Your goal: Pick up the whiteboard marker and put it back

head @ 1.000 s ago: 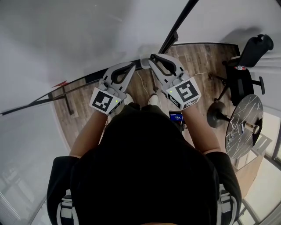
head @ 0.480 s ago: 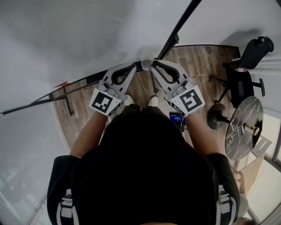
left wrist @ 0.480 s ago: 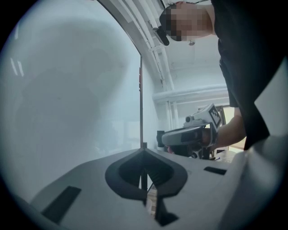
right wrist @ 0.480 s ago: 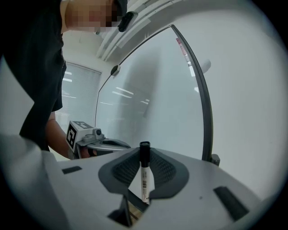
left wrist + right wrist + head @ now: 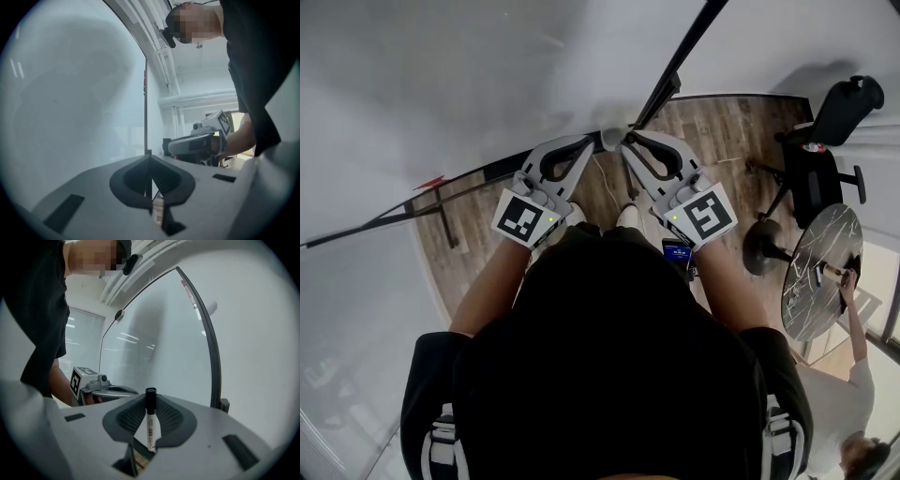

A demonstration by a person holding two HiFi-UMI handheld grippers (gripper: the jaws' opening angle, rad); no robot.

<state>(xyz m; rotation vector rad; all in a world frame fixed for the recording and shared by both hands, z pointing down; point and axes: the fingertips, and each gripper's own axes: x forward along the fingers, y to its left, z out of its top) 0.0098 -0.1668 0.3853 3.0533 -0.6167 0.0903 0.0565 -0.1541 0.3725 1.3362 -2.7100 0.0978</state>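
Note:
A whiteboard marker (image 5: 151, 420) with a white barrel and a black cap stands upright between the pads of my right gripper (image 5: 151, 405), cap end up. That gripper is shut on it. The whiteboard (image 5: 159, 343) rises just ahead, its dark frame (image 5: 212, 352) curving on the right. My left gripper (image 5: 149, 161) points level at the same board; its jaws meet with nothing between them. In the head view the left gripper (image 5: 581, 155) and the right gripper (image 5: 628, 148) are held side by side, tips nearly touching, close to the board (image 5: 441, 84).
A wooden floor (image 5: 712, 131) lies below. A black office chair (image 5: 825, 141) and a round marble table (image 5: 820, 272) stand at the right, with another person (image 5: 853, 412) beside the table. The board's stand leg (image 5: 441, 211) is at the left.
The right gripper with the marker has shifted slightly; the left has kept still. Another person has come into view at the bottom right, reaching to the round table.

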